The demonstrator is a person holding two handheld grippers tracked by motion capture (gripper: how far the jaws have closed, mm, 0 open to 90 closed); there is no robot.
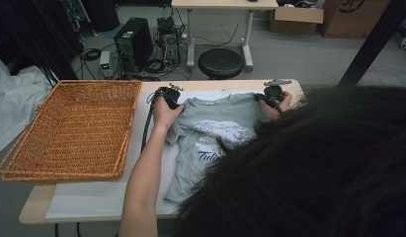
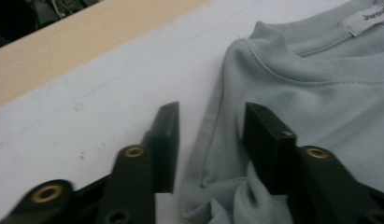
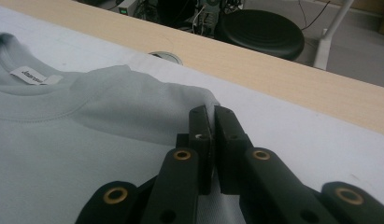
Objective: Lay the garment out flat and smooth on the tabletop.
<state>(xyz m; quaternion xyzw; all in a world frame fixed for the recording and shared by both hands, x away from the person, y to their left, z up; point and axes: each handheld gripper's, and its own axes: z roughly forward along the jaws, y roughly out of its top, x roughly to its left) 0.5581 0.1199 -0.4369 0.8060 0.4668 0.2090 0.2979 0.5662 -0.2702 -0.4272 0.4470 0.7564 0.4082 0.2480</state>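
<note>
The worktop (image 1: 37,207) carries a white sheet (image 1: 92,200) on which a grey shirt (image 1: 210,126) lies flat, collar toward the far edge, with a wicker basket (image 1: 72,131) well apart at my left. My left gripper (image 2: 210,135) rests at the shirt's left shoulder; its fingers (image 2: 266,144) stand partly apart, with the folded shoulder seam between them and unpinched. My right gripper (image 3: 211,140) sits at the right shoulder; its fingers (image 3: 199,140) are pressed together on the shoulder edge of the shirt. A white neck label (image 3: 28,74) shows inside the collar.
</note>
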